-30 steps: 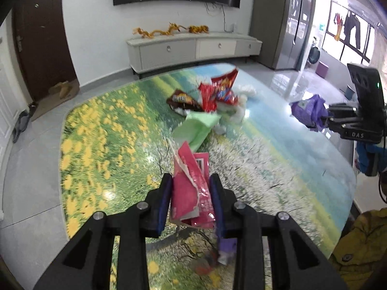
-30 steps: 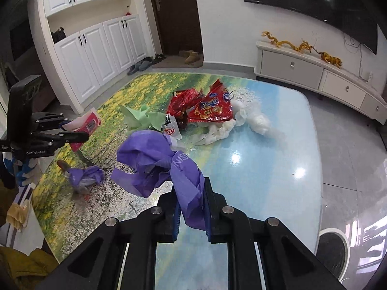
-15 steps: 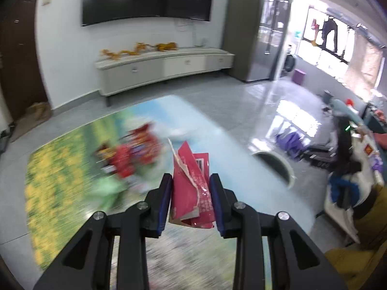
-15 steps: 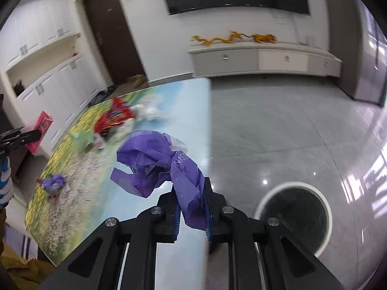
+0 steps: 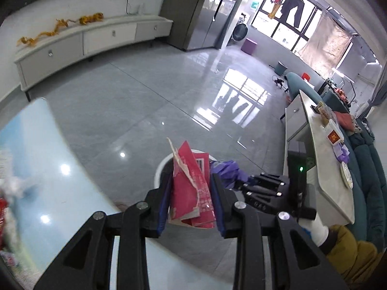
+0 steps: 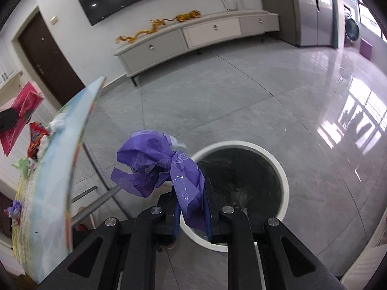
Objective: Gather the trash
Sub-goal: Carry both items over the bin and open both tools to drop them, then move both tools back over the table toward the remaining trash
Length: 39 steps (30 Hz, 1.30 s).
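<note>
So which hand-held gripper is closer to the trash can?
Probably the right hand-held gripper: it holds the purple bag by the trash can rim. The left hand-held gripper holds its red wrapper just behind.

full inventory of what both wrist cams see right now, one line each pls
red wrapper: 1, red-pink, torn, clamped in left hand-held gripper
purple bag: 1, purple, crumpled, clamped in right hand-held gripper
trash bin: 1, white rim, dark inside, on floor below both grippers
table: 1, printed landscape top, left of bin
leftover trash: several, red, white, green, purple, on table
TV cabinet: 1, white, far wall
left hand-held gripper: 1, black, shut
right hand-held gripper: 1, black, shut
</note>
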{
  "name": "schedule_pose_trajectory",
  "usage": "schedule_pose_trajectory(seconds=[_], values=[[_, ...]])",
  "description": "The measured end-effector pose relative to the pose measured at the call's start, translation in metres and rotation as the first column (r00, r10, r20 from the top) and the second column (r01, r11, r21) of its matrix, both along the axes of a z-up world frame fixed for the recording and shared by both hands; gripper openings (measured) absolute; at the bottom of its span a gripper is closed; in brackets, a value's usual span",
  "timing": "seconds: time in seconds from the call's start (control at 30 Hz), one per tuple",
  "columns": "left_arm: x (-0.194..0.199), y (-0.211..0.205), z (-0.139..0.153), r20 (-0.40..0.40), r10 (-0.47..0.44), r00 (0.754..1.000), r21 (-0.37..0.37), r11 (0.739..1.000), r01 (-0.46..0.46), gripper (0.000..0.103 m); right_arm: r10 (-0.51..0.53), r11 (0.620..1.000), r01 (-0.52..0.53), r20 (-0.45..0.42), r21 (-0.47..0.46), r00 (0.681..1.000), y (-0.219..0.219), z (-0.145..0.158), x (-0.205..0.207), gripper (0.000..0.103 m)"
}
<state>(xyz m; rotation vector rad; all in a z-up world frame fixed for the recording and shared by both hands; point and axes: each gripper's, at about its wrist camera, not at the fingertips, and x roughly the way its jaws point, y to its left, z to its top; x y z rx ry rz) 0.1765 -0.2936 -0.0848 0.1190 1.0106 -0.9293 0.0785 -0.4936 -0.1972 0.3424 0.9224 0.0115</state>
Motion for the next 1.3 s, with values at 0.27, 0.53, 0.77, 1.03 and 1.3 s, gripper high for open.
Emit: schedule_pose_trajectory(seconds=[0.27,0.53,0.77,1.03,1.3], values=[[0.032,-0.07,-0.049,-0.168,0.001,0.986,-0.01,1.0,-0.003,0.041,-0.079,0.996,0.081,-0.083,0.022,0.993,-0.029,-0.036,0.011,0.044],[0.031,-0.063,-0.045,-0.16,0.026,0.987,-0.014,1.0,-0.028,0.051,-0.13,0.991,0.133,-0.11,0.024,0.985,-0.041,-0.042,0.0,0.054],[0.015,-0.021,-0.009,-0.053,0.116,0.992,-0.013,0.993,-0.117,0.051,-0.13,0.991,0.131,-0.058,0.019,0.99,-0.036,-0.016,-0.007,0.054],[-0.02,0.07,0.043,0.091,0.211,0.973,-0.055,0.977,-0.207,0.051,-0.07,0.997,0.072,0.061,-0.03,0.996,0.007,0.051,-0.023,0.054],[-0.055,0.203,0.077,0.233,0.367,0.901,-0.099,0.93,-0.354,0.067,0.058,0.996,-0.046,0.178,-0.072,0.982,0.077,0.114,-0.025,0.054]])
